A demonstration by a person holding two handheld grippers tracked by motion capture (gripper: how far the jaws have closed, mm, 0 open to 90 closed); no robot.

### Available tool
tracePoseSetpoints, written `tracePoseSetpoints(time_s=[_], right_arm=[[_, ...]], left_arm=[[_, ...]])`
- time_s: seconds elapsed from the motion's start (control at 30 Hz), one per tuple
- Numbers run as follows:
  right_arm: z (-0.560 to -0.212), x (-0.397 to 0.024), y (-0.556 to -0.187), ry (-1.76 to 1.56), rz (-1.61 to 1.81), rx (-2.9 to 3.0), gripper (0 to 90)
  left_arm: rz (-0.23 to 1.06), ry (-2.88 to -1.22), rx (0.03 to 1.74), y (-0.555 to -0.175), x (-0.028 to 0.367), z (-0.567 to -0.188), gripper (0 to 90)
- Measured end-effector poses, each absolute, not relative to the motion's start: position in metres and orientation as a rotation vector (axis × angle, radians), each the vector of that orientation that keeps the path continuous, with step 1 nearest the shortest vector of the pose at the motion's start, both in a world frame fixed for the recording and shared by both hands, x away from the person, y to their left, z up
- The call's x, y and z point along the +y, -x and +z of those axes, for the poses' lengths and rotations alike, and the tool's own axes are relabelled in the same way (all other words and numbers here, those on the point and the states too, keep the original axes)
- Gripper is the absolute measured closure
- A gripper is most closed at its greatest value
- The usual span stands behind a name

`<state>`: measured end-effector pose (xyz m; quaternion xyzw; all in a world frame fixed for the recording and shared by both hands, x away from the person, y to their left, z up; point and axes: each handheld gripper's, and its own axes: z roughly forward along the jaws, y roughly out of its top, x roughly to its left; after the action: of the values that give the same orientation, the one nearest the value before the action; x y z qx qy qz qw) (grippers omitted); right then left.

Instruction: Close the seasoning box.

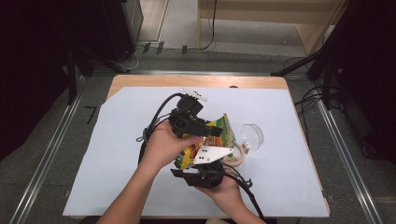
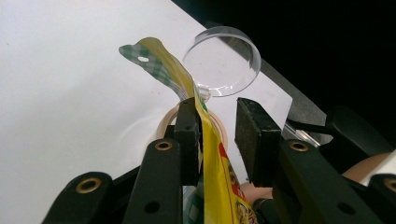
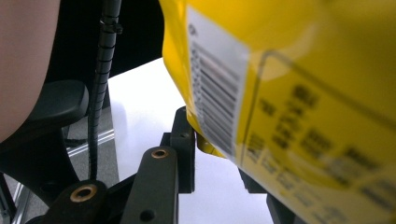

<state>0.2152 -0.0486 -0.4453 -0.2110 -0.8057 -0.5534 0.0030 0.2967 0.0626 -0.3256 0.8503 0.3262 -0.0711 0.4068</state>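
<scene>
Yellow snack packet (image 3: 299, 116), just above and right of the right gripper's jaws: a white label with a black barcode (image 3: 217, 88); digits beneath it too small to read. Dark print on the yellow face beside it is blurred and illegible. No other text is readable.

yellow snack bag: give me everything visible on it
The yellow snack bag is a glossy, crinkled film pouch held off the table between both grippers. Its top seal is green-and-white checked with a punched hang hole. A white barcode label and blurred print sit on one face. The left gripper has the bag between its jaws, against one pad, a gap at the other. The right gripper meets its lower corner.
</scene>
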Motion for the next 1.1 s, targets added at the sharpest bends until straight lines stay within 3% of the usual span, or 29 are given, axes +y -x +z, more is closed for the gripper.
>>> tracePoseSetpoints(time_s=[1.1], right_arm=[[-0.4397, -0.0473, -0.2131, 0.663, -1.727, -2.509, 72.2]], left_arm=[[-0.204, -2.128, 0.837, -0.3012, 0.0665, -0.3266, 71.5]])
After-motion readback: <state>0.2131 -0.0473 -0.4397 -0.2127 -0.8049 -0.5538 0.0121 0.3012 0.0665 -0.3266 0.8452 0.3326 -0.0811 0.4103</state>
